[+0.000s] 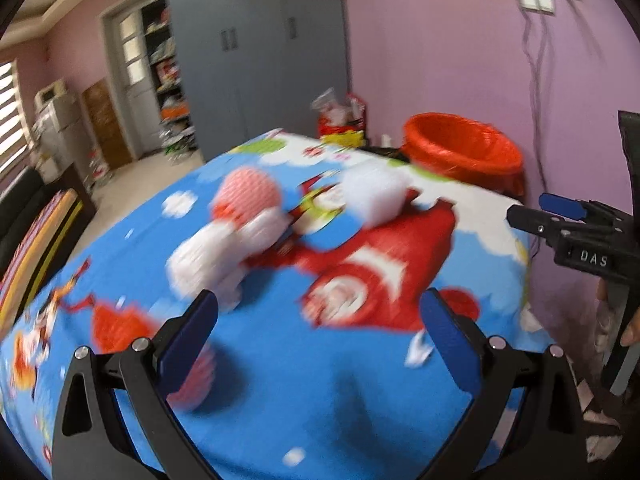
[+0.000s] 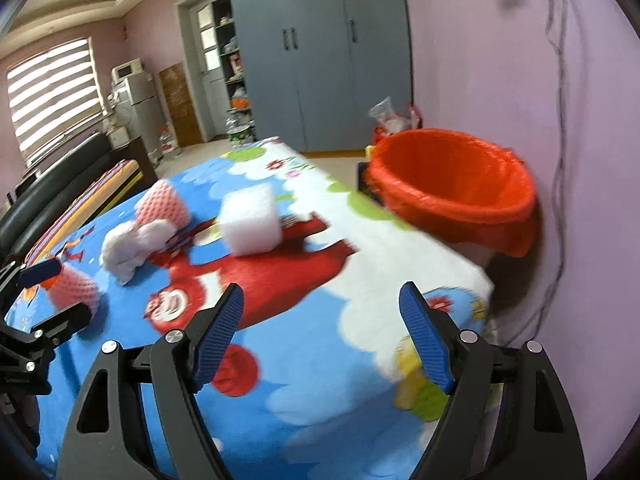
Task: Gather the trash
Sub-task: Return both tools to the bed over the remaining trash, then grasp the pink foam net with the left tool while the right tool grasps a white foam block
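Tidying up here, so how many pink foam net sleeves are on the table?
2: one pink foam net sleeve at the far side behind the crumpled white paper, another nearer, at the left. More may be hidden.

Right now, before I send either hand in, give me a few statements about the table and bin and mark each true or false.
1. Both grippers are empty. True: the left gripper and the right gripper both stand open with nothing between the fingers.
2. The bin has a blue liner. False: the liner is orange-red.
3. The white foam block lies on the table cover. True.
4. The foam block is already in the bin. False: it sits on the table, apart from the bin.
5. Two pink foam nets are on the table. True: one at the far side, one nearer the left gripper.
6. The crumpled white tissue is held by the right gripper. False: it lies loose on the cover.
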The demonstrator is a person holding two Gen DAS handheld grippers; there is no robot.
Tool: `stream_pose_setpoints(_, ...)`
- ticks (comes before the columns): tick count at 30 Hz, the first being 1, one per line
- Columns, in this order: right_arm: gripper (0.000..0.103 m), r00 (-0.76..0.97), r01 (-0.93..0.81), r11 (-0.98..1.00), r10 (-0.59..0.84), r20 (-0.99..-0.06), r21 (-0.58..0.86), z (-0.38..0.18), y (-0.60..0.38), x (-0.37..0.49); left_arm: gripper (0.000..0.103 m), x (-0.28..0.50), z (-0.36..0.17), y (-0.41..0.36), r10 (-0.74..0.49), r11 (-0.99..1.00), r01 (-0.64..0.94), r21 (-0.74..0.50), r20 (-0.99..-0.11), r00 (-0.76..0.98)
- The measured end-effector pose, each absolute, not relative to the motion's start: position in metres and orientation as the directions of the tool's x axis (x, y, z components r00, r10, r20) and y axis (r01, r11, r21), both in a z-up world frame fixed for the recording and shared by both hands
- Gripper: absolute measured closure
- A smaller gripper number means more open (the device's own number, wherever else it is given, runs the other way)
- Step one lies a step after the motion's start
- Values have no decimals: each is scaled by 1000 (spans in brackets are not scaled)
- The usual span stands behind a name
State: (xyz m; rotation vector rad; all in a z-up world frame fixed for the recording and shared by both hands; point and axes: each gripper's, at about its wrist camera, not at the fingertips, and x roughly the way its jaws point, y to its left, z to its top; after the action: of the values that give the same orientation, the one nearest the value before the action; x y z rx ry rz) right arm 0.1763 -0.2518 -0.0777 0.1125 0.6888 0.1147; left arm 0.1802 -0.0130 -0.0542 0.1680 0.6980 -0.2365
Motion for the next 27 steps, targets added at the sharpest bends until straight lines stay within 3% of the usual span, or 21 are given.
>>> stream_pose_setpoints(8,27,713,-138,983,183,-676,121,-98,-207,186,5,155,-74,58,0,992,84,95,-661,750)
stream_pose_setpoints(15,27,695,-149,982,190,-694,120,-104,-192,198,5,168,-89,98,25,1000,-13,23,-690,724)
stream_pose_setpoints(21,25,688,-146,981,195,-699,129,-107,-187,222,7,201,-93,99,68,998,-38,58,-698,713)
stream_pose_setpoints(22,24,687,-145,981,195,-700,131,-107,-187,227,11,204,-94,100,67,998,-40,55,-696,715)
stream_pose_setpoints(24,24,687,-147,981,192,-701,124,-108,-184,240,47,210,-97,104,21,1000,-14,17,-706,708)
stream_pose_setpoints(27,21,688,-149,982,190,-700,120,-106,-180,259,59,208,-98,106,-15,1000,7,-15,-697,717)
